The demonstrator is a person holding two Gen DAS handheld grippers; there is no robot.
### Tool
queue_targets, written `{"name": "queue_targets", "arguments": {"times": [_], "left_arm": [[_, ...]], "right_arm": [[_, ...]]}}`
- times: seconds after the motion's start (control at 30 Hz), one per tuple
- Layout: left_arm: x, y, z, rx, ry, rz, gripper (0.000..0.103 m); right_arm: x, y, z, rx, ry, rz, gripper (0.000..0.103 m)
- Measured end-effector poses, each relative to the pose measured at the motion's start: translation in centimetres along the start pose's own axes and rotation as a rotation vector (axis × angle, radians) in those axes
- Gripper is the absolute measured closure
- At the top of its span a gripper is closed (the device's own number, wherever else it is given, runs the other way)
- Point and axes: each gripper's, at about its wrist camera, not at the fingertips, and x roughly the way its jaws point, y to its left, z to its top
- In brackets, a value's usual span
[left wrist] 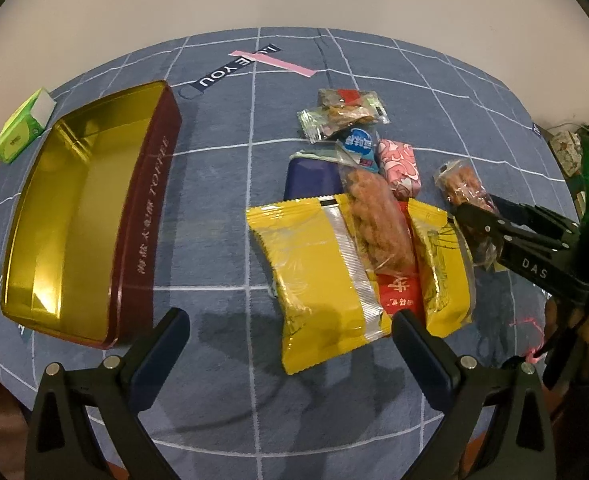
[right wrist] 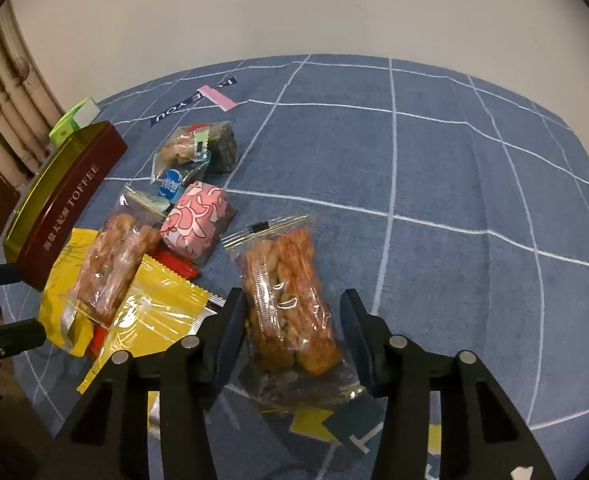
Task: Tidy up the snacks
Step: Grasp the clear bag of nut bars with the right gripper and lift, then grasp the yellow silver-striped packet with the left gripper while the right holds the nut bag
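My right gripper point(right wrist: 292, 312) straddles, unclenched, a clear snack bag point(right wrist: 290, 300) right of the toffee tin point(left wrist: 94, 216); my left gripper point(left wrist: 290, 326) gapes empty.

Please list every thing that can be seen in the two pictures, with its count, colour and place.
toffee tin: 1, maroon with gold inside, open, left
tissue pack: 1, green, behind the tin
yellow packets: 2, in the pile, nearest
red packet: 1, between them
clear twist-snack bags: 2; one on the pile, one between the right fingers
pink patterned packet: 1, mid pile
dark blue packet: 1, mid pile
small clear packets: several, far end
blue checked cloth: 1, underneath
left gripper: open
right gripper: open
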Motion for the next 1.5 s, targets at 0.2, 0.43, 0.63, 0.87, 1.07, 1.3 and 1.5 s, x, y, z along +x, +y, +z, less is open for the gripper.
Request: {"name": "queue_targets", "arguments": {"times": [0.2, 0.43, 0.63, 0.87, 1.07, 1.3, 1.5], "left_arm": [[0.3, -0.2, 0.0, 0.002, 0.008, 0.002, 0.0], [0.1, -0.3, -0.1, 0.002, 0.001, 0.003, 0.0], [-0.2, -0.4, -0.2, 0.002, -0.011, 0.014, 0.0], [-0.2, -0.6, -0.1, -0.013, -0.012, 0.011, 0.0], [1.5, -1.4, 0.4, 0.006, 0.052, 0.048, 0.0], [2.5, -2.1, 2.0, 0.037, 0.045, 0.089, 0.0], [3.5, -1.5, 2.9, 0.026, 0.06, 0.102, 0.0]], "right_arm": [[-0.1, 0.4, 0.0, -0.047, 0.003, 0.004, 0.057], [0.2, 0.3, 0.1, -0.057, 0.013, 0.002, 0.064], [-0.2, -0.4, -0.4, -0.014, -0.007, -0.04, 0.067], [-1.3, -1.7, -1.9, 0.063, -0.016, -0.045, 0.067], [-1.5, -1.8, -2.2, 0.082, -0.021, -0.041, 0.067], [-1.5, -1.8, -2.3, 0.088, -0.026, -0.038, 0.066], [-1.5, -1.9, -2.3, 0.094, -0.028, -0.034, 0.066]]}}
